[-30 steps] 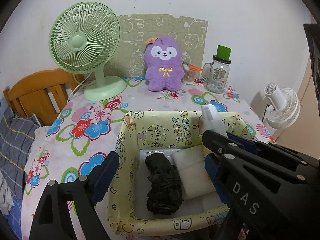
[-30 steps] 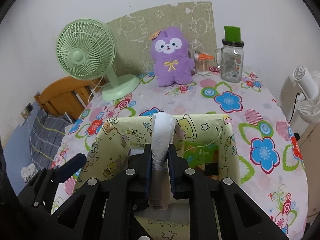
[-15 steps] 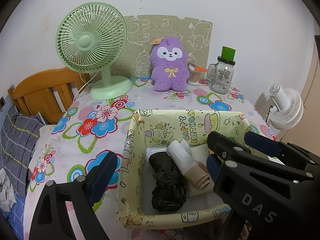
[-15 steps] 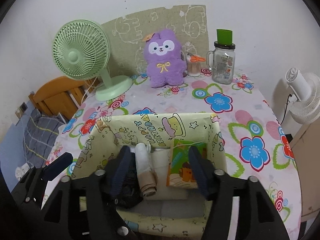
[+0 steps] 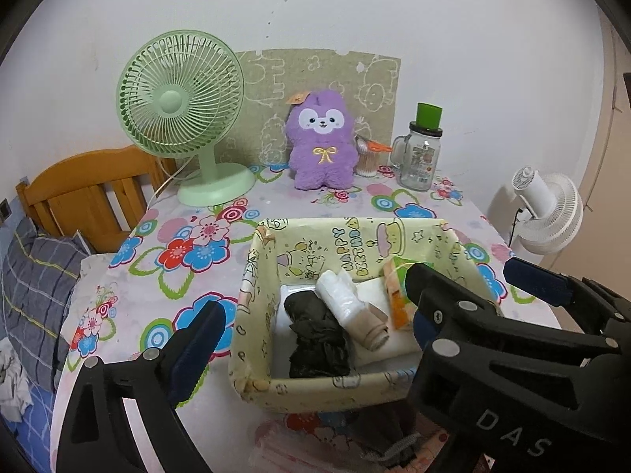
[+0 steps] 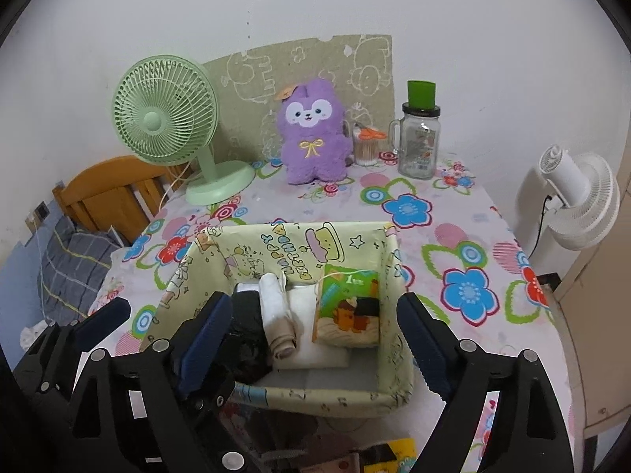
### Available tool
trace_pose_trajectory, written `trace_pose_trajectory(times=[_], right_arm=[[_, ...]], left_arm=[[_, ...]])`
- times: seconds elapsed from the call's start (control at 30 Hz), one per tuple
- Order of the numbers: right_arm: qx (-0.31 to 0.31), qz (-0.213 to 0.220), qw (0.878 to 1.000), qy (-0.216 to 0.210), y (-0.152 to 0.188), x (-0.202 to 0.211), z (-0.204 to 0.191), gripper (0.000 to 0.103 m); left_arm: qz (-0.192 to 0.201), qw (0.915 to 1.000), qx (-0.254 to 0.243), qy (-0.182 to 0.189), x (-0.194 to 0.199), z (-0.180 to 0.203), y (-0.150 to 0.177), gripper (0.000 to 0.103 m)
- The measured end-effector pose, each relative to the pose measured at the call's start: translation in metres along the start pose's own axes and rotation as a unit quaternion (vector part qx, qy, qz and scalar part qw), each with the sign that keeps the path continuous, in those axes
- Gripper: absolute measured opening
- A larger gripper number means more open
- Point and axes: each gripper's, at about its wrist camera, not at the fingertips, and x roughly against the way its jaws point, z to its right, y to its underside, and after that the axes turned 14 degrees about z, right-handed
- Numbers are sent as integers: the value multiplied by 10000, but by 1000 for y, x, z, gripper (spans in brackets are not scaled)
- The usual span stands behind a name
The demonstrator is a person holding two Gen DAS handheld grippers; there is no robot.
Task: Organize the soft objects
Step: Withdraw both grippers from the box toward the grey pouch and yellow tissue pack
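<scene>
A yellow cartoon-print fabric box (image 5: 299,388) (image 6: 315,394) stands on the flowered table. Inside lie a black crumpled bundle (image 5: 315,339), a white-and-beige roll (image 5: 351,311) (image 6: 276,315), a white folded cloth (image 6: 311,351) and a green-orange packet (image 6: 347,311). My right gripper (image 6: 313,303) hovers over the box's near side, jaws opening wide, touching nothing. My left gripper (image 5: 311,299) straddles the box's left front corner, jaws also opening, nothing pressed between them. A purple plush (image 5: 321,146) (image 6: 311,134) sits upright at the back.
A green desk fan (image 5: 179,98) stands back left, a glass jar with a green lid (image 5: 420,157) and a swab pot (image 6: 366,148) back right. A white fan (image 6: 579,197) is off the table's right edge, a wooden headboard (image 5: 86,193) to the left.
The right gripper let go of the white-and-beige roll, which now lies in the box beside the black bundle. Its jaws spread wide, and both grippers drew back from the box.
</scene>
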Motion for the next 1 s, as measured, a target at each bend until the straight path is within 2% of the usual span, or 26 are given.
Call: trace_pose_trajectory(times=[1.0], right_arm=[[184,552,9981,215,11,87,0,92]], left_arm=[[445,9988,-112,167,78,24,9,97]])
